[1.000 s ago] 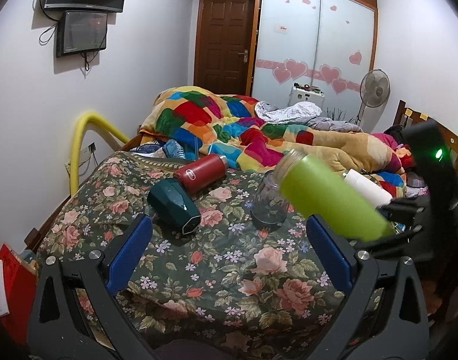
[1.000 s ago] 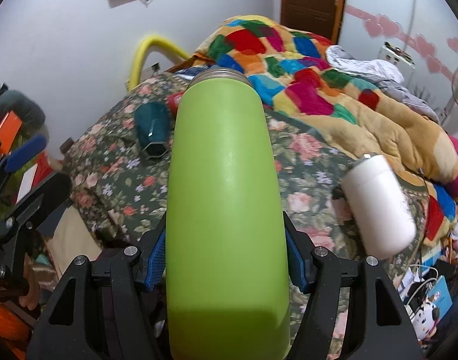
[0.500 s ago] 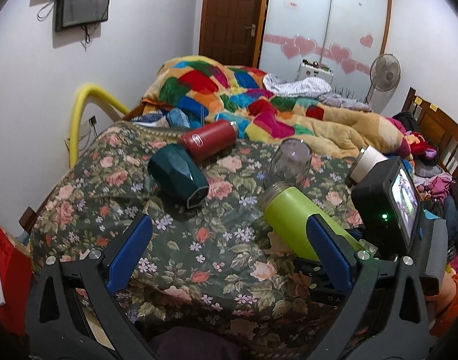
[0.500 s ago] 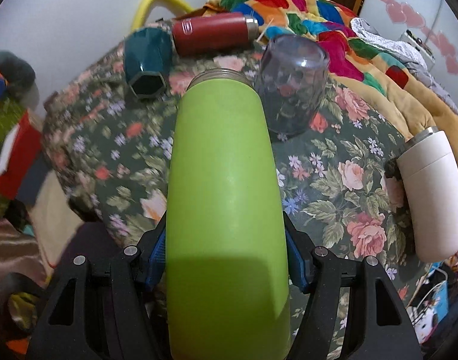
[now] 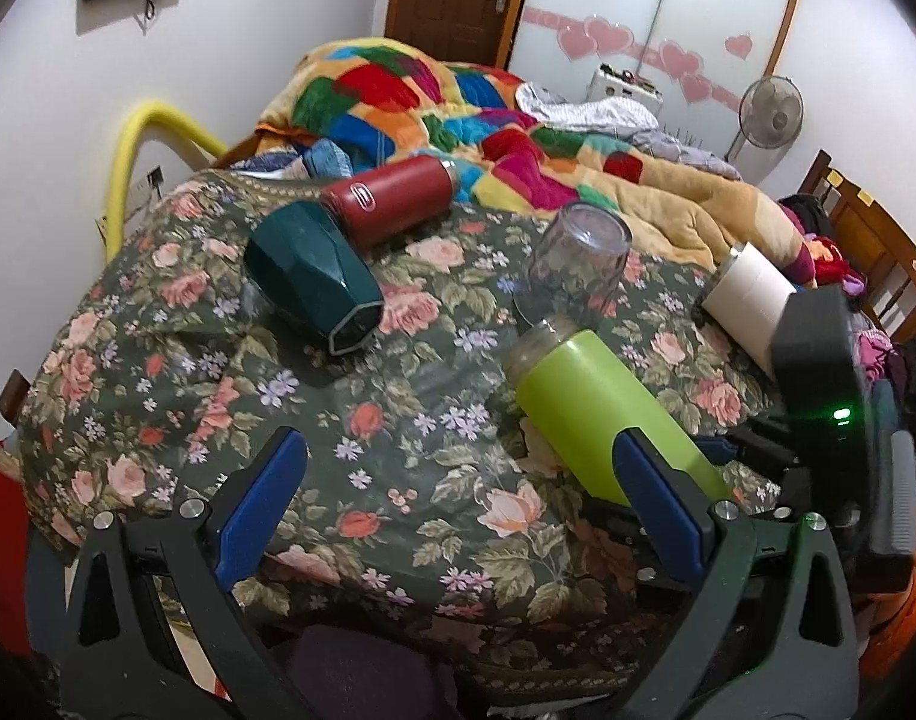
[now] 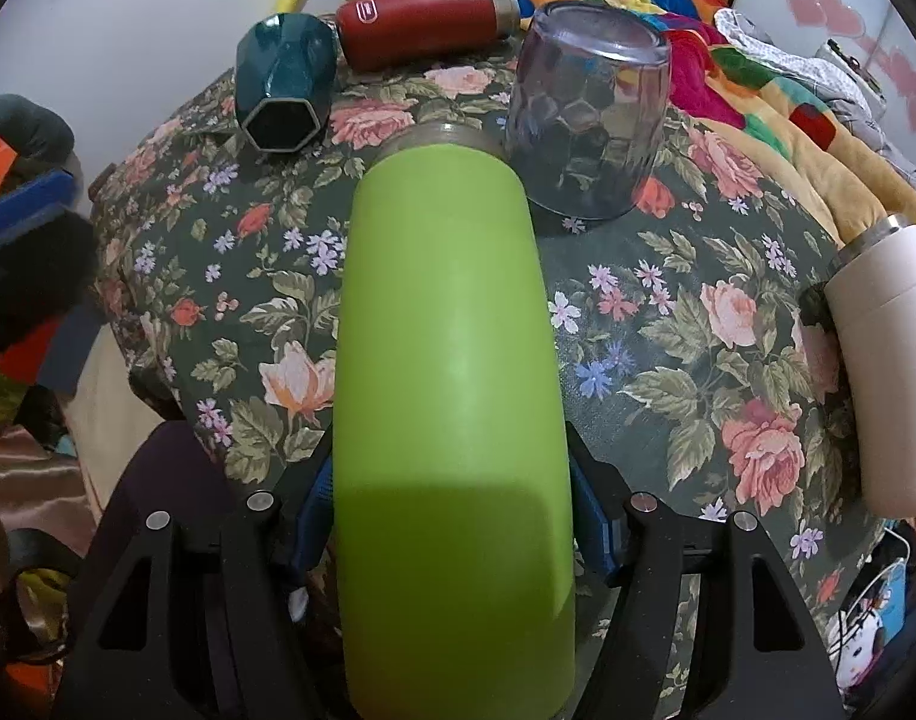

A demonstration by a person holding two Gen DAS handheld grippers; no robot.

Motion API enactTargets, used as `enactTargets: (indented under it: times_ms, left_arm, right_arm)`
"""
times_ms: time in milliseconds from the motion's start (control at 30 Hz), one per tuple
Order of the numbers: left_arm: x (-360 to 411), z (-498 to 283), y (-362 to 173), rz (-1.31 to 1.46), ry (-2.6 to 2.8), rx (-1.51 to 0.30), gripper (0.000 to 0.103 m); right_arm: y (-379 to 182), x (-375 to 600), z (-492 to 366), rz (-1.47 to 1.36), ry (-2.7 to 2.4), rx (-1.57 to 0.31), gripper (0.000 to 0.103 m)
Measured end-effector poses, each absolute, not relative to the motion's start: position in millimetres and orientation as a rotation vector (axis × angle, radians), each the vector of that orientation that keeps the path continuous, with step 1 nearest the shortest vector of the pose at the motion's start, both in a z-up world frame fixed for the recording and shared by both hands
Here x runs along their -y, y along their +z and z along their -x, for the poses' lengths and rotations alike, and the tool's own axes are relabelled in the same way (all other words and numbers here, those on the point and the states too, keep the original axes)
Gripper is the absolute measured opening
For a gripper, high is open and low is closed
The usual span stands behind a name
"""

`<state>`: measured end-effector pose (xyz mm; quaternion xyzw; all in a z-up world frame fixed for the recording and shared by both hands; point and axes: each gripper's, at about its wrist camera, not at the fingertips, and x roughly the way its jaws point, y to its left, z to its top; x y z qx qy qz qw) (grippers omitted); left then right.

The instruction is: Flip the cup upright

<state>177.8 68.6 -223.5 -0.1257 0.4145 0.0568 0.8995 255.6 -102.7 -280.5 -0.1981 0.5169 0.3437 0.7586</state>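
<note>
Right gripper (image 6: 452, 504) jaws clamped on the green cup (image 6: 452, 360) — lowered, rim now near the bed (image 5: 398, 450); left gripper (image 5: 458, 480) jaws apart — upright placement looks close.

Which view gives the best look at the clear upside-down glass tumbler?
The right wrist view: the clear faceted glass tumbler shows large, base up on the floral bedspread, just right of the held lime-green bottle. The left wrist view shows it smaller, its lower part hidden behind that bottle.
</note>
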Motion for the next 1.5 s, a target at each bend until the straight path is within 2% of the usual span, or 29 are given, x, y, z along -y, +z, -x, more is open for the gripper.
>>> enactTargets:
  times_ms: [233, 400, 633, 867, 1100, 1333, 1500]
  left_arm:
    - [-65.0, -191.7, -231.8, 0.342, 0.048, -0.936, 0.102]
    - [-51.3, -204.9, -243.6, 0.385, -0.004, -1.018, 0.093]
    - [-25.5, -224.9, -254.0, 0.433, -0.059, -1.100, 0.093]
    - [-8.8, -243.2, -271.1, 0.450, -0.004, -1.180, 0.092]
    - [-5.4, -261.6, -284.0, 0.440, 0.123, -1.220, 0.080]
    - [-0.2, -271.1, -281.3, 0.427, 0.137, -1.213, 0.074]
    - [15.7, -272.7, -267.9, 0.376, 0.076, -1.180, 0.064]
  right_arm:
    - [-252.7, 125.7, -239.8, 0.397, 0.751, -1.083, 0.064]
    - [-217.4, 162.0, -220.5, 0.351, 0.708, -0.992, 0.065]
    - [-185.4, 206.8, -206.6, 0.295, 0.542, -0.863, 0.068]
    - [-175.7, 238.6, -188.7, 0.116, 0.463, -0.797, 0.069]
    - [-174.5, 253.4, -176.7, 0.096, 0.433, -0.771, 0.070]
    - [-177.3, 262.7, -174.9, 0.095, 0.417, -0.772, 0.070]
    - [-178.4, 266.4, -175.5, 0.093, 0.403, -0.772, 0.070]
